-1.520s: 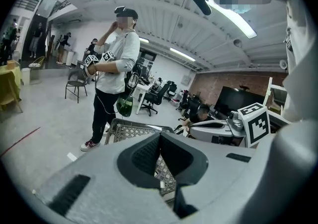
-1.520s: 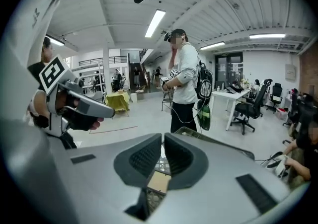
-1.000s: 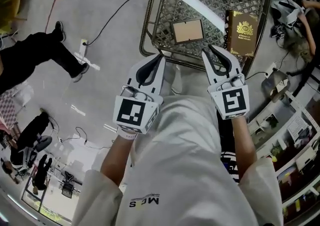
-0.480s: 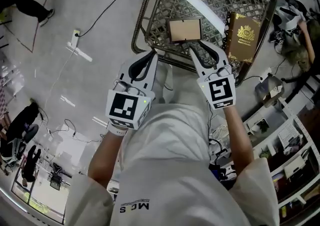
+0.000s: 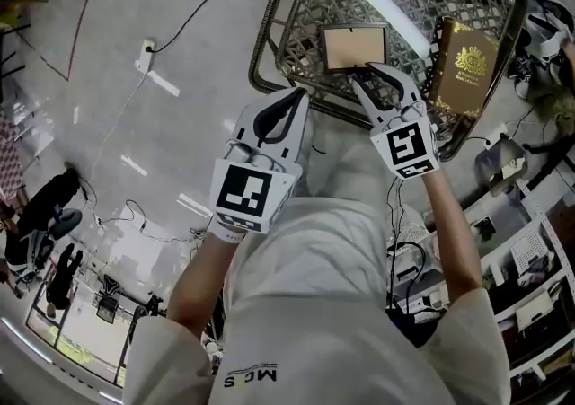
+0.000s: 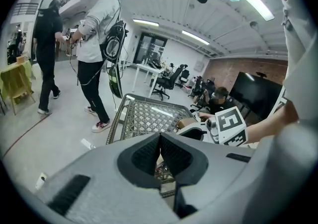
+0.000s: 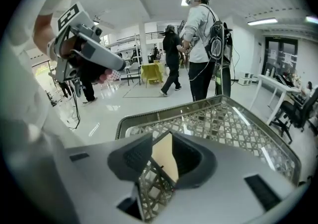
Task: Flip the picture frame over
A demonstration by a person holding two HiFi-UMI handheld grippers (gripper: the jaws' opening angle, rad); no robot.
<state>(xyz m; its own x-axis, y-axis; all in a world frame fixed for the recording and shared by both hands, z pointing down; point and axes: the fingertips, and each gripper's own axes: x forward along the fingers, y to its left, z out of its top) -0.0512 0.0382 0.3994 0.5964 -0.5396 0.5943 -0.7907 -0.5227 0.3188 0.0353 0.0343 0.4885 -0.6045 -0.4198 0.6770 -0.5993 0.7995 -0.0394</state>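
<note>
Right gripper view: right claw point(image 7: 162, 134), just opening wide, straddles half-hidden picture frame point(image 7: 165, 159).

A brown lattice-woven metal table point(image 5: 272, 30) with a tubular rim is standing on a pale grey floor point(image 5: 180, 134). A dark brown hardcover book with a gold crest point(image 5: 467, 66) is lying along the table's right edge. A black cable point(image 5: 193, 19) is trailing over the floor to a white power strip point(image 5: 145, 57) left of the table. In the left gripper view, a person in a white top point(image 6: 102, 19) and a person in black point(image 6: 47, 34) are standing beyond the table's far left corner.
</note>
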